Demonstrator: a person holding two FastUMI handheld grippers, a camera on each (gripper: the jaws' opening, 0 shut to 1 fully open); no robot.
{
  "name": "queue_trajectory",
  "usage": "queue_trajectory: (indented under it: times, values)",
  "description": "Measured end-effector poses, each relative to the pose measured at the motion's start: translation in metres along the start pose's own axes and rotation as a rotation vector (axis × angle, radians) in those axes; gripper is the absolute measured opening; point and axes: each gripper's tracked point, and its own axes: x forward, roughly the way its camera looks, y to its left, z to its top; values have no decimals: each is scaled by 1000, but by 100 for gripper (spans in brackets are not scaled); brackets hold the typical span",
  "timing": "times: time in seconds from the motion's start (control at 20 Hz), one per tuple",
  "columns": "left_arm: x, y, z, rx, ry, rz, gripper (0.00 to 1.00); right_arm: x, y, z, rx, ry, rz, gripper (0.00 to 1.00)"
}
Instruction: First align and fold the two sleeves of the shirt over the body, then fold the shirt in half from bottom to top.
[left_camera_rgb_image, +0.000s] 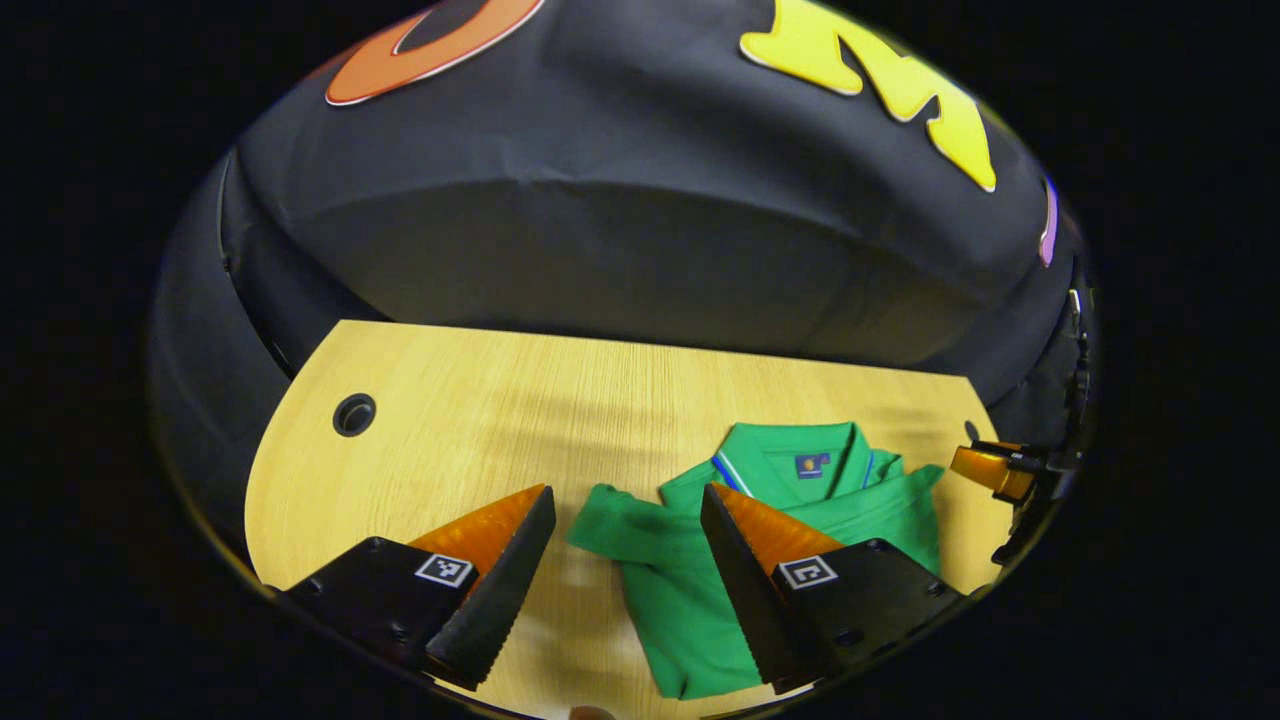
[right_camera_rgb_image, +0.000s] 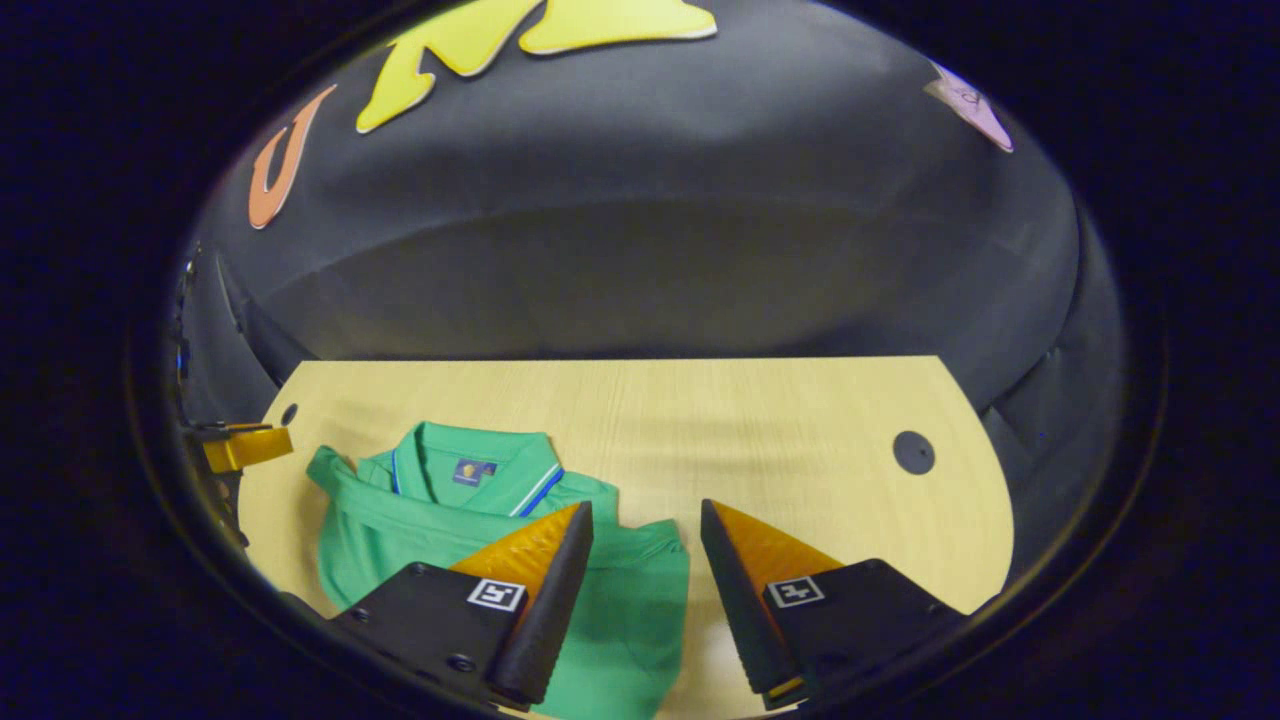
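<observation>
A green polo shirt (left_camera_rgb_image: 680, 610) lies face up on the wooden table (left_camera_rgb_image: 480, 410), its collar (left_camera_rgb_image: 800, 460) toward the far wall. In the left gripper view its short sleeve (left_camera_rgb_image: 610, 525) sticks out sideways, right between the tips of my left gripper (left_camera_rgb_image: 628, 492), which hovers open over it. In the right gripper view the shirt (right_camera_rgb_image: 400, 530) sits low left, and its other sleeve (right_camera_rgb_image: 650, 550) reaches under my right gripper (right_camera_rgb_image: 646, 505), also open with nothing held. Each gripper shows at the other view's edge: the right gripper (left_camera_rgb_image: 1000, 470), the left gripper (right_camera_rgb_image: 245, 445).
The table (right_camera_rgb_image: 760, 420) has a round cable hole near each far corner (left_camera_rgb_image: 354, 414) (right_camera_rgb_image: 913, 452). Black cloth wall closes off the back and sides. Bare wood stretches beyond the collar and to both sides of the shirt.
</observation>
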Motion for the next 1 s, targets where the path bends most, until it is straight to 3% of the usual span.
queue_trajectory:
  times: [0.3, 0.5, 0.55, 0.65, 0.85, 1.0]
  values:
    - [-120, -4, 58, 43, -216, 10, 96, -129, 17, 48, 8, -186, -29, 95]
    - [-212, -9, 76, 76, -334, -2, 97, -242, 29, 60, -59, -340, -104, 92]
    - [-233, -12, 72, 79, -356, -10, 97, -267, 34, 59, -75, -372, -115, 95]
    - [-267, -17, 63, 81, -391, -20, 97, -308, 45, 52, -88, -419, -124, 92]
    - [-330, -32, 21, 94, -434, 7, 97, -377, 69, 27, -60, -485, -39, 94]
    - [-378, -44, -7, 68, -492, 56, 97, -419, 66, 3, -139, -558, -7, 95]
